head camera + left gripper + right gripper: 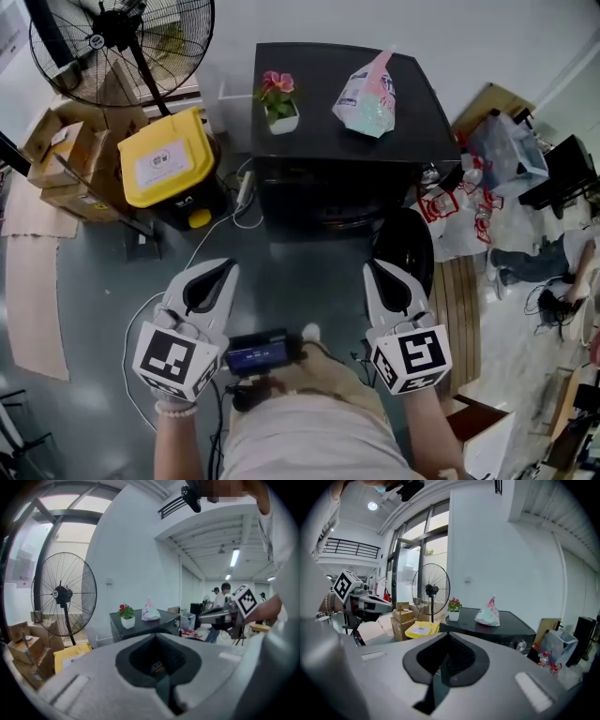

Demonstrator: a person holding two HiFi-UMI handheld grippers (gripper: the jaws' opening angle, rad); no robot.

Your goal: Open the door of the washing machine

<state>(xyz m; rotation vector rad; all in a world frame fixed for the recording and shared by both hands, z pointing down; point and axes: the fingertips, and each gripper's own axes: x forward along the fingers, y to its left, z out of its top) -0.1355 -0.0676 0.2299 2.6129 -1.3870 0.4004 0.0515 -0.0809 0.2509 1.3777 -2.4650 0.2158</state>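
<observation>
The black washing machine (347,131) stands against the far wall, with its dark front (319,202) facing me. On its lid sit a potted flower (278,103) and a pastel bag (367,94). My left gripper (228,268) and right gripper (371,268) hover side by side over the grey floor, well short of the machine and touching nothing. Both are shut and empty. In the left gripper view the machine (150,625) lies ahead beyond the closed jaws. In the right gripper view its top (497,627) and a front knob (520,645) show.
A yellow lidded bin (169,159), a floor fan (112,42) and cardboard boxes (61,159) crowd the left. A dark rounded shape (405,246) sits low at the machine's right corner. Bags and clutter (506,150) fill the right; a cable (202,246) trails over the floor.
</observation>
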